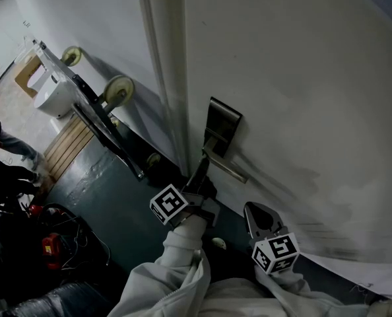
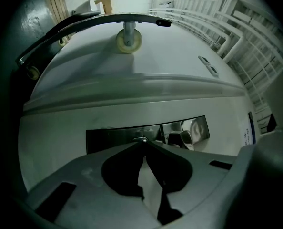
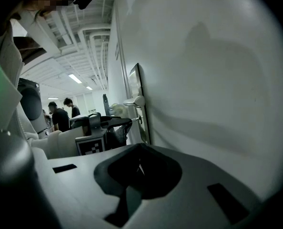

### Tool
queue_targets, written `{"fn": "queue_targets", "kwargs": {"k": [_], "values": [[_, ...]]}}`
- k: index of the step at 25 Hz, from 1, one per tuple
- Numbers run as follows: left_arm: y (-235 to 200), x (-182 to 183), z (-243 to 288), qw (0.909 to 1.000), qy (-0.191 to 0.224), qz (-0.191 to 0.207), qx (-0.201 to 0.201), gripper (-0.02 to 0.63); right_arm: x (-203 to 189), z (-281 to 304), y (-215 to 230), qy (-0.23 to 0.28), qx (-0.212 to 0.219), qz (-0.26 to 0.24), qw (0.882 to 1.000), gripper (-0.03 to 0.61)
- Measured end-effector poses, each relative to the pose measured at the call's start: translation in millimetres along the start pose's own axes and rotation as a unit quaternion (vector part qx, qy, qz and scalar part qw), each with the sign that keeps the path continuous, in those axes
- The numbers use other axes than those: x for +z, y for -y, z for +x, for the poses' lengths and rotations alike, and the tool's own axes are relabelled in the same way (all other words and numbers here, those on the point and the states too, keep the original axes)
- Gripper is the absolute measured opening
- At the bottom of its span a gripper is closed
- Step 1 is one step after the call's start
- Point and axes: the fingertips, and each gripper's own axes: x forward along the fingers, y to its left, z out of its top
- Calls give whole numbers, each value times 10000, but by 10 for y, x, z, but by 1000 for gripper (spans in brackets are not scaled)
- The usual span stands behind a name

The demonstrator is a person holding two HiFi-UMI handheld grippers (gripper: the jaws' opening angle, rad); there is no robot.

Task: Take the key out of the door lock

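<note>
A dark metal lock plate (image 1: 221, 119) with a lever handle (image 1: 228, 169) sits on the white door (image 1: 301, 78). My left gripper (image 1: 201, 166) reaches up to the plate just below the handle. In the left gripper view its jaws come together at their tips (image 2: 141, 142) on a small metal key (image 2: 141, 140) that sticks out of the lock plate (image 2: 113, 138). The right gripper view shows the key (image 3: 140, 119) under the handle (image 3: 134, 100), with the left gripper on it. My right gripper (image 1: 252, 210) hangs lower, close to the door, shut and with nothing in it (image 3: 140, 148).
A wheeled trolley (image 1: 97, 114) leans against the wall left of the door frame (image 1: 166, 65). Wooden slats (image 1: 67, 144) and a red tool (image 1: 51, 246) lie on the dark floor. Two people (image 3: 60, 116) stand far off.
</note>
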Motion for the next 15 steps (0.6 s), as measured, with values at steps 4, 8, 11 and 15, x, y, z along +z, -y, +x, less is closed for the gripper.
{"fn": "queue_targets", "kwargs": {"k": [4, 8, 11, 15], "values": [[-30, 2, -16, 10000, 12, 15, 95, 26, -5, -11, -7, 2, 11, -3, 10000, 52], [-52, 10, -30, 9999, 26, 29, 165, 26, -6, -32, -19, -8, 12, -12, 10000, 52], [-46, 7, -34, 9999, 37, 12, 162, 25, 0, -45, -21, 1, 8, -9, 10000, 52], [-48, 7, -27, 9998, 36, 46, 182, 25, 0, -45, 16, 13, -26, 0, 10000, 52]]}}
